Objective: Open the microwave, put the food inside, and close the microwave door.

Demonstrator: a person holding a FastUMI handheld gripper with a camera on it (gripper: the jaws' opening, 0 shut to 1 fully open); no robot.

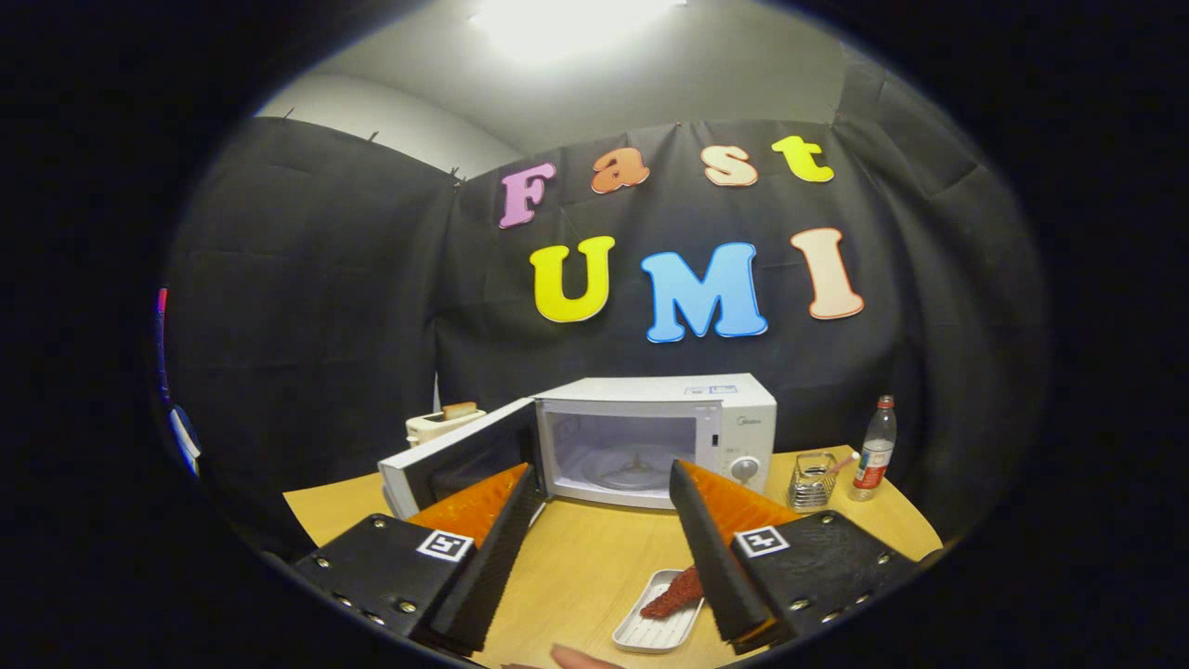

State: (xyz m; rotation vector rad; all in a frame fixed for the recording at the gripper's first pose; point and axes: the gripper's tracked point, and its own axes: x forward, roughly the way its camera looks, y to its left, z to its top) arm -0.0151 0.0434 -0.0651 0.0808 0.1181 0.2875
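Observation:
A white microwave (655, 432) stands at the back of the wooden table (585, 557), its door (460, 457) swung wide open to the left. Its cavity shows a glass turntable (624, 469) with nothing on it. A small white tray (658, 623) carrying a reddish-brown piece of food (675, 592) lies on the table near me, beside and partly under the right finger. My gripper (604, 483) is open, fingers spread wide, nothing between them, raised above the table and facing the microwave.
A white toaster (441, 423) with a bread slice stands behind the open door. Right of the microwave are a metal mesh holder (813, 480) and a plastic bottle (875, 448). A fingertip (581, 658) shows at the table's near edge.

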